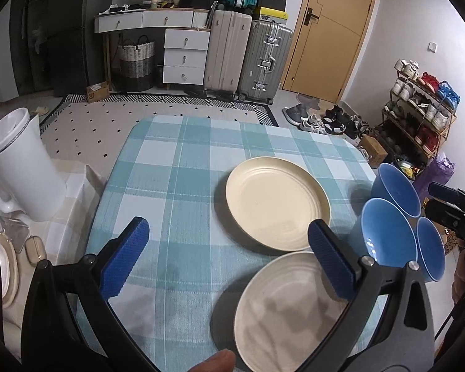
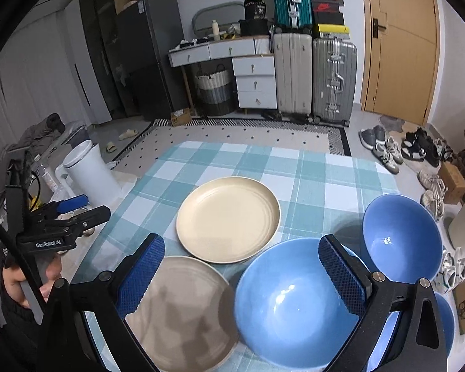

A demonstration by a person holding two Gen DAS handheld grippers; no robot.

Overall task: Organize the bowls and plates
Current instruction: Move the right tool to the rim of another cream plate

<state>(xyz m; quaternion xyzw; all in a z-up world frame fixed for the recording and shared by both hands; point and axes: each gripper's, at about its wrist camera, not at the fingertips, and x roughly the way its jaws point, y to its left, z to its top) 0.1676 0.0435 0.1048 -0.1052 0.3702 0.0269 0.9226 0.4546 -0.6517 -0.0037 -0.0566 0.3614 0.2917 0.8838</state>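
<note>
Right wrist view: nothing's stacked yet, I reckon. Two plates (image 2: pixel 228 218) sit center and lower left on the bench (image 2: pixel 325 179), three blue bowls (image 2: pixel 294 303) lower right. Both grippers' fingers (image 2: pixel 141 271) gape wide, empty.

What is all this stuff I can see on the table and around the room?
Plates: two, cream and grey-beige, middle of table.
Bowls: three, blue, right side of table.
Tablecloth: one, teal check.
Bin: one, white, left of table.
Suitcases: three, beige, silver, teal, back wall.
Drawers: white, back wall.
Door: wooden.
Shoes: many, on rack and floor.
Left gripper: blue jaws open.
Right gripper: blue jaws open.
</note>
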